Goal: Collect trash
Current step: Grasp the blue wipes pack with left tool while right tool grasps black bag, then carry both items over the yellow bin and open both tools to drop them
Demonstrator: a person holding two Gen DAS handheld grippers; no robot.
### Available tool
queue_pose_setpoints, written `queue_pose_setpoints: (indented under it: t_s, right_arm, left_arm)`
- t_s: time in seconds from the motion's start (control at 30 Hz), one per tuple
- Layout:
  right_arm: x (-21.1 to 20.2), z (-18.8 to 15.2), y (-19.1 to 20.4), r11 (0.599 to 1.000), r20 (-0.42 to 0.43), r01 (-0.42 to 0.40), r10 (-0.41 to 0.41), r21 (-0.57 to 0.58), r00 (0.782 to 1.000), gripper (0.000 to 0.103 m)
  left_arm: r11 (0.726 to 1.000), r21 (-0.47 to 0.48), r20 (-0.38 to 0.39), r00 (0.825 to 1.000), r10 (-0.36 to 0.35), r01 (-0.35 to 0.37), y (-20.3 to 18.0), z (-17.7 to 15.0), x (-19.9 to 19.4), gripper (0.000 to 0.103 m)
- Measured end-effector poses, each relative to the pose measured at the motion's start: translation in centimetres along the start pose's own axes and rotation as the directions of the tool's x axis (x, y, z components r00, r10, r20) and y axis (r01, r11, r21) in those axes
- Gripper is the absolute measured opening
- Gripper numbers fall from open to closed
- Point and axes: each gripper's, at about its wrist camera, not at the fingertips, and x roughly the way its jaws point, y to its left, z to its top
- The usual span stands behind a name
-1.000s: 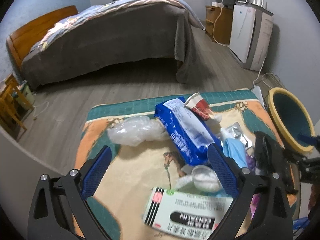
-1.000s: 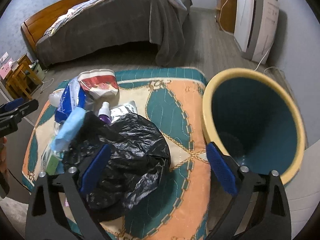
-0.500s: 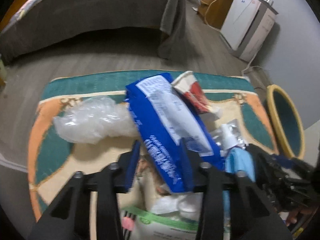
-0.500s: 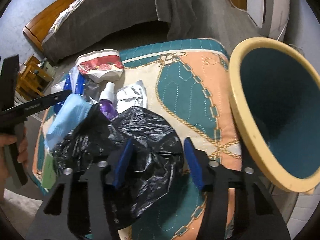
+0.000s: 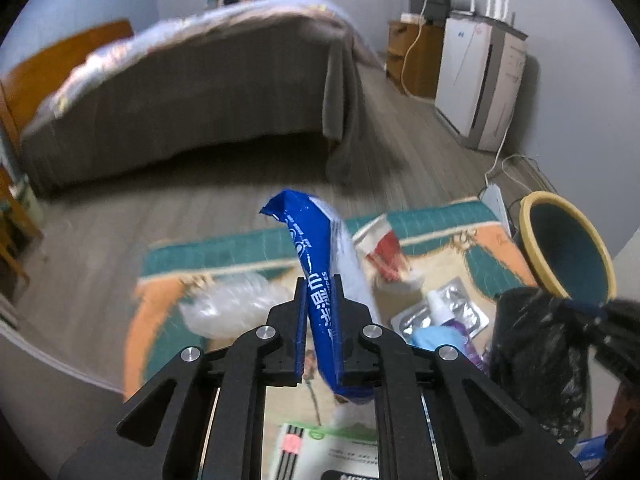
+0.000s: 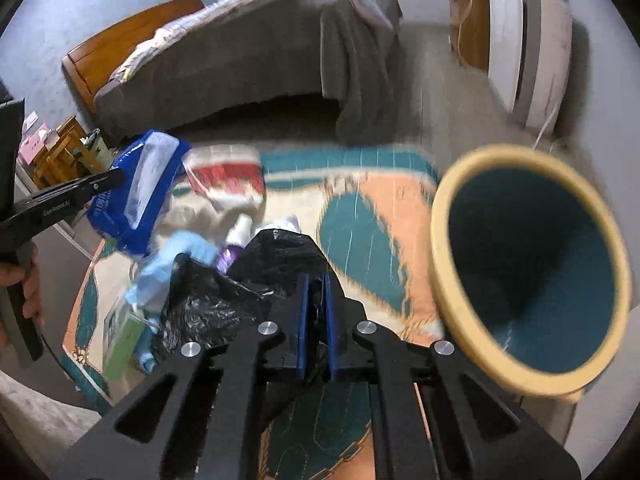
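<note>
My left gripper [image 5: 319,296] is shut on a blue and white plastic packet [image 5: 320,248] and holds it lifted above the patterned mat [image 5: 160,296]. The packet also shows at the left of the right wrist view [image 6: 140,192]. My right gripper [image 6: 315,292] is shut on a black trash bag [image 6: 224,296], raised off the mat; the bag also shows at the right of the left wrist view [image 5: 536,352]. A yellow-rimmed teal bin [image 6: 528,268] stands to the right of the mat.
On the mat lie a clear crumpled bag [image 5: 236,308], a red and white wrapper [image 5: 384,248], a blister pack [image 5: 452,308], a purple spray bottle [image 6: 236,244], a light blue mask [image 6: 176,256] and a green and white box [image 5: 332,452]. A bed [image 5: 180,108] stands behind.
Both grippers have closed, the left on the blue packet and the right on the black bag, and both have lifted their loads off the mat.
</note>
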Motion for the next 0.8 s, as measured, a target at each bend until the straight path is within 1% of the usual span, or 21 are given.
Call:
queue_pose_setpoints:
  t_s: [0.03,0.13,0.23,0.27,0.37,0.5,0.57,0.7,0.8]
  right_arm:
    - [-0.5,0.3,0.1,1.0,0.017,0.012,-0.012,-0.012,1.0,0.007]
    - [-2.1,1.2,0.7,0.998,0.076,0.039,-0.036,-0.044,0.996,0.007]
    - [-3.9,2.0,0.8,0.996,0.128,0.067,-0.059,-0.061,0.99,0.007]
    - [-4.2,2.4,0.9,0.995,0.142,0.071,-0.062,-0.064,0.988,0.007]
    - [-6.0,3.3,0.6,0.994,0.195,0.088,-0.076,-0.058,0.978,0.007]
    - [-7.9,4.3,-1.1,0.989,0.243,0.146,-0.135,-0.028,0.961,0.007]
    - [-8.7,4.7,-2.4,0.982,0.265,0.187,-0.178,-0.01,0.948,0.007]
    - [-9.7,5.1,-5.6,0.964,0.281,0.263,-0.261,0.031,0.923,0.007]
    - [-9.9,4.7,-8.2,0.951,0.272,0.298,-0.308,0.08,0.912,0.007]
  left_arm:
    - [1.0,0.022,0.024,1.0,0.016,-0.017,-0.2,0.2,-0.8,0.011]
    - [0.998,0.048,0.064,0.997,0.036,-0.039,-0.3,0.9,-1.9,0.011]
    - [0.993,0.084,0.117,0.99,0.074,-0.084,-0.5,1.6,-3.3,0.011]
    - [0.991,0.094,0.147,0.986,0.084,-0.098,-0.6,2.1,-4.1,0.011]
    - [0.988,0.114,0.202,0.977,0.075,-0.099,-1.5,3.1,-5.5,0.011]
    - [0.989,0.141,0.238,0.971,0.02,-0.054,-4.0,4.1,-6.3,0.011]
    - [0.987,0.161,0.25,0.968,-0.014,-0.027,-5.8,4.8,-6.4,0.011]
    - [0.979,0.198,0.243,0.965,-0.095,0.046,-9.5,5.7,-5.7,0.011]
    - [0.967,0.238,0.23,0.963,-0.143,0.086,-12.6,5.8,-4.9,0.011]
